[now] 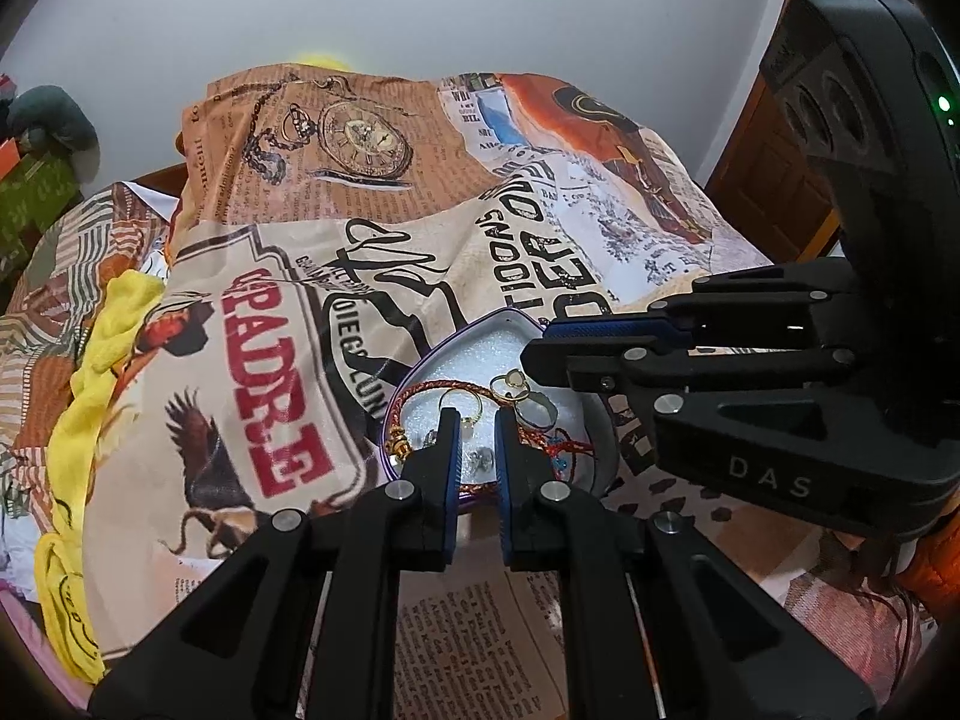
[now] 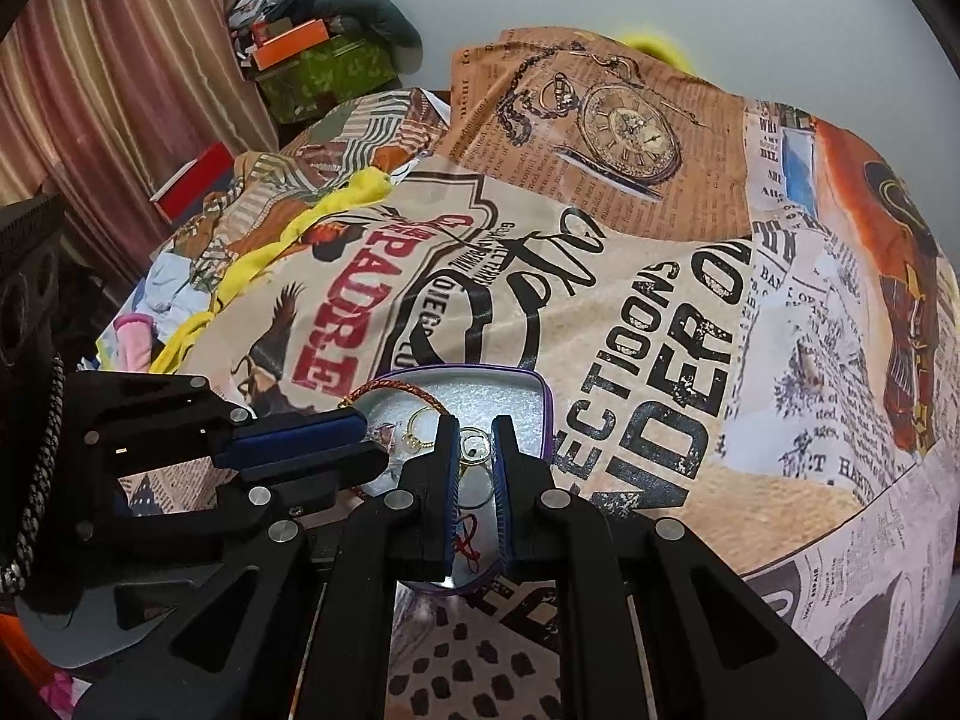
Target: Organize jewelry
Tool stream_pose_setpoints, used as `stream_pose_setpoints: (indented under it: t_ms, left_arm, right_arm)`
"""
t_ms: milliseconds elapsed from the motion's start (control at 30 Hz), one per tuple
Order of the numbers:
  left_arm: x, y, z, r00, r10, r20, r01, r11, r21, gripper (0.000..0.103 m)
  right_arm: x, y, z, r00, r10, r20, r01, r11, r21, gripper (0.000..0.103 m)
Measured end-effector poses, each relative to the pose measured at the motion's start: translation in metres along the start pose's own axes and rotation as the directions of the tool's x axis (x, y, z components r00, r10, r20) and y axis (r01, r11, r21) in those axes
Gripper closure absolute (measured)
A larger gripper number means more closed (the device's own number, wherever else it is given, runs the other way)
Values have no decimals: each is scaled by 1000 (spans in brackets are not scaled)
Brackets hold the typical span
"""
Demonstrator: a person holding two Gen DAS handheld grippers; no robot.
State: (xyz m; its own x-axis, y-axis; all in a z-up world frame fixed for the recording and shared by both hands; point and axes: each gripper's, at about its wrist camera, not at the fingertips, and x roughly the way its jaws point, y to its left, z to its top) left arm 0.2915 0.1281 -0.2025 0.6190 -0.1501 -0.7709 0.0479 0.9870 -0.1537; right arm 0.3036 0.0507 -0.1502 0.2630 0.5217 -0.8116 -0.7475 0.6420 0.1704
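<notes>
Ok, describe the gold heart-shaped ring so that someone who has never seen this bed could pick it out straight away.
On the newspaper-print bedspread lies a purple-rimmed heart-shaped tin lined with white foam. The gold heart-shaped ring lies in it, by the tips of the right gripper. Unlike the round gold ring and the red braided cord beside it, its top is an open heart outline.

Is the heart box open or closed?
Open. The heart box has no lid on; its white lining shows, with a gold ring and a red cord lying inside.

My view: plain white wall (image 1: 480, 12) behind, wooden door (image 1: 774, 156) on right, pinkish curtain (image 2: 102, 78) on left, printed bedsheet (image 2: 630, 312) everywhere below.
</notes>
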Motion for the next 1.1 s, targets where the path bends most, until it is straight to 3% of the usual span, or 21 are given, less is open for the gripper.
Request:
stream_pose_setpoints:
  t_ms: [100,267,400,633,767,800,900,1000,1100]
  left_arm:
    - [-6,-1,0,1000,10,6,-10,1000,0,95]
    - [-20,0,1,1000,21,19,-21,1000,-11,94]
    - [-41,-2,2,998,33,47,-33,999,-12,94]
    - [-111,-20,9,981,70,182,-70,998,-8,93]
    - [-163,-37,9,950,93,297,-97,995,0,93]
    - [-182,-43,8,935,101,340,-107,994,-1,93]
    - [-220,-56,3,896,112,430,-120,993,-8,89]
    - [-260,-70,-8,841,120,528,-134,991,-13,77]
    - [-295,-87,-25,772,150,618,-176,984,-18,67]
  right_arm:
    - [-4,3,0,1000,-10,-3,10,1000,-7,93]
    - [-16,9,-2,999,-36,14,36,999,-13,81]
    - [-33,15,-3,998,-52,46,53,998,-21,80]
    - [-86,29,-5,984,-75,159,79,997,-16,80]
    - [-133,43,-9,959,-87,269,94,995,-13,80]
    - [-146,47,-11,950,-90,300,98,995,-13,80]
    - [-194,66,-20,901,-103,422,117,993,-8,80]
    - [-234,82,-34,844,-110,526,132,991,-5,80]
    - [-268,99,-50,776,-118,619,147,989,4,80]
